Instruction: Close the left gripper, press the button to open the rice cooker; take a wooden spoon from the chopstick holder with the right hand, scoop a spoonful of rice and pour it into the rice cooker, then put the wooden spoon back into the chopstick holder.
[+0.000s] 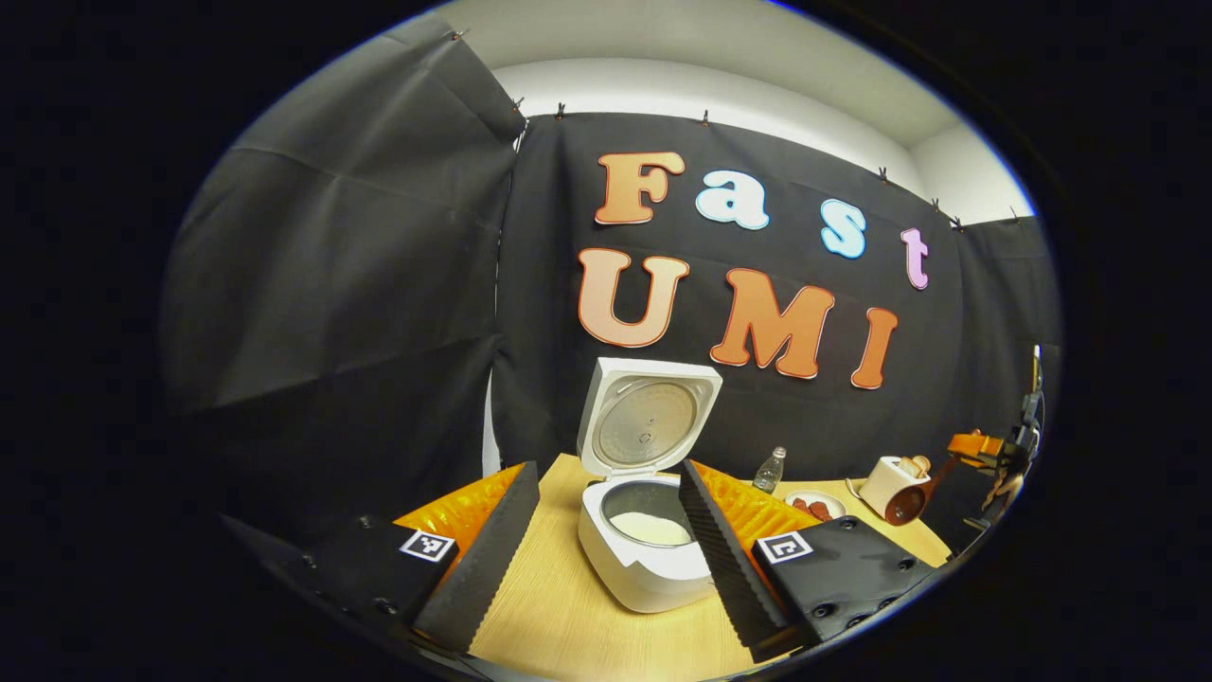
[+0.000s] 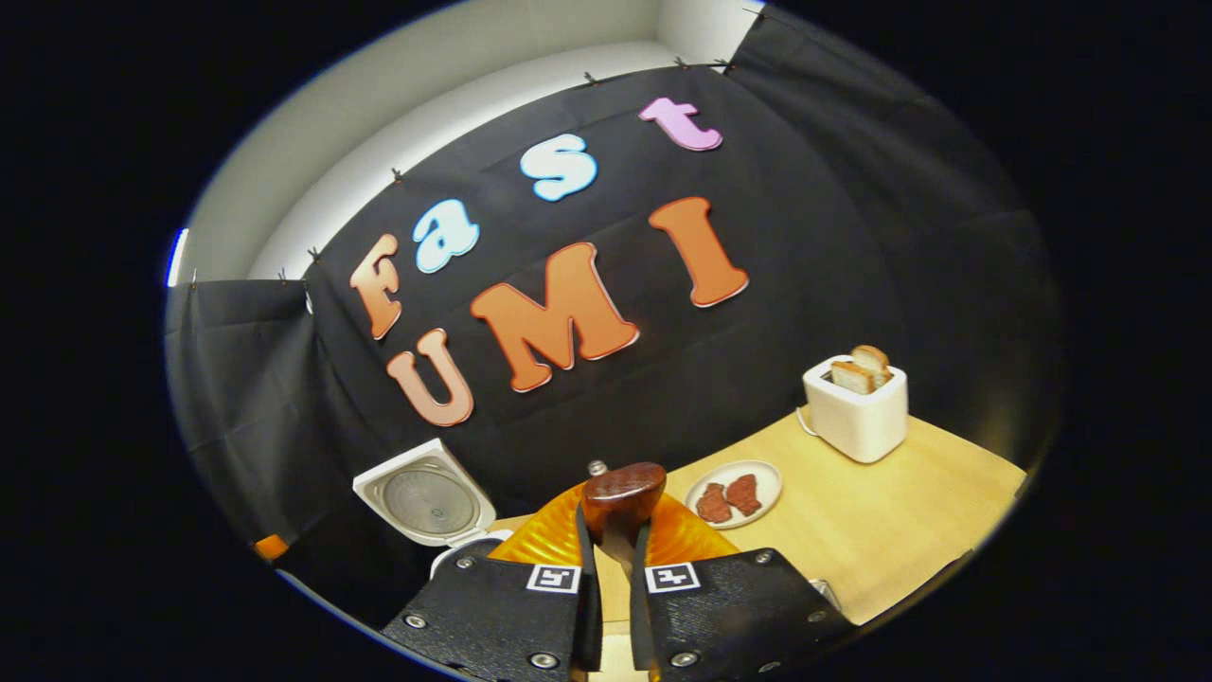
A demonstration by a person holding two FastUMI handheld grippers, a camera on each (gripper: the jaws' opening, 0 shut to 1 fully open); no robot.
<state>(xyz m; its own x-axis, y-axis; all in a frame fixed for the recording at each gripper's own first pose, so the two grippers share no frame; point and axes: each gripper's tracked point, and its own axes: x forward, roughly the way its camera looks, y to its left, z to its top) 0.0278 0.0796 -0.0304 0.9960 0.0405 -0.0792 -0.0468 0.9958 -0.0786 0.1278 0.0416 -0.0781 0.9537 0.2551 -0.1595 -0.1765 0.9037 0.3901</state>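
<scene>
The white rice cooker (image 1: 644, 568) stands on the wooden table with its lid (image 1: 649, 421) swung up. White rice (image 1: 651, 528) lies in its pot. My left gripper (image 1: 606, 469) is open, its fingers spread wide on either side of the cooker and short of it. My right gripper (image 2: 614, 545) is shut on the handle of a dark wooden spoon (image 2: 622, 493), whose bowl sticks up past the fingertips. In the left gripper view that spoon (image 1: 911, 502) hangs at the far right, bowl tilted down near the toaster, held by the right gripper (image 1: 985, 453). The open cooker lid (image 2: 426, 497) lies to the lower left.
A white toaster (image 2: 857, 407) with bread slices stands at the right back of the table (image 2: 881, 530). A small plate with meat pieces (image 2: 732, 493) lies beside it. A clear water bottle (image 1: 770, 469) stands by the wall between cooker and plate.
</scene>
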